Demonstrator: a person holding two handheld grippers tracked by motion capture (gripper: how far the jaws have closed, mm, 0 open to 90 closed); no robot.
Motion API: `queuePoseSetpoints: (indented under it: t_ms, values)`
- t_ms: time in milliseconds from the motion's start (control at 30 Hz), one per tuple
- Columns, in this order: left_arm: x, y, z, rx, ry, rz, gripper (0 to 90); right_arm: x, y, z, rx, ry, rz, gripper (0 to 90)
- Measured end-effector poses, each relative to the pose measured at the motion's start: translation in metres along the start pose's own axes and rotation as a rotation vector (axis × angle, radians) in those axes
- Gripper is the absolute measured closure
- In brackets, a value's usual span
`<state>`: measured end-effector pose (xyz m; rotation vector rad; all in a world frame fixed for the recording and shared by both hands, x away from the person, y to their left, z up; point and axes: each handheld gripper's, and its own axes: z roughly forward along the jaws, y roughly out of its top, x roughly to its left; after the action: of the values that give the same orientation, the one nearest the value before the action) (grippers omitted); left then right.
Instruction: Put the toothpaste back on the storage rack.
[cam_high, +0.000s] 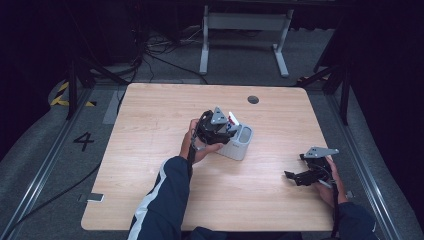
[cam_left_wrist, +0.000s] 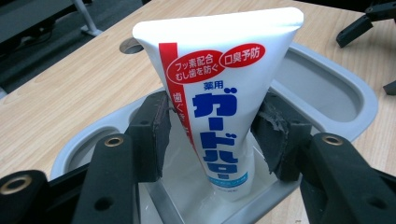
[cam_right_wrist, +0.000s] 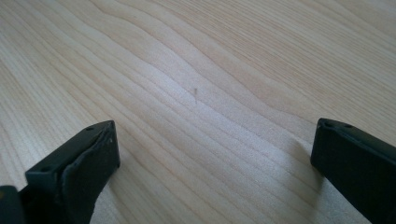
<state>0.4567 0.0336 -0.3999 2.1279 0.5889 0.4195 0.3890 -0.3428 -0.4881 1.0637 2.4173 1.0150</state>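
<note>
A white toothpaste tube (cam_left_wrist: 219, 102) with red and blue print stands cap-down in a grey plastic holder (cam_left_wrist: 327, 79) near the middle of the table. From the near side my left gripper (cam_left_wrist: 215, 137) straddles the tube, with a pad on each side. A thin gap shows beside the left pad, so the jaws stand open around the tube. From above, the left gripper (cam_high: 222, 131) hovers over the holder (cam_high: 242, 146) and the tube (cam_high: 233, 119) pokes up behind it. My right gripper (cam_right_wrist: 217, 154) is wide open over bare wood, low at the table's right side (cam_high: 295, 176).
A round cable hole (cam_high: 253, 99) sits in the tabletop behind the holder. A small flat device (cam_high: 95, 198) lies at the table's front left edge. A white table frame (cam_high: 245, 25) and cables stand on the floor beyond the far edge.
</note>
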Motion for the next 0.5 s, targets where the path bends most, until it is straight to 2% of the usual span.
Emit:
queuePoseSetpoints:
  t_ms: [233,500]
  values:
    - [-0.0001,-0.0002,-0.0008,-0.003,-0.006,-0.013,46.9,0.0,0.0,0.0,0.0,0.0,0.0,1.2]
    - [-0.0015,0.0019,-0.0028,0.002,-0.001,0.004,45.0,0.0,0.0,0.0,0.0,0.0,0.0,1.3]
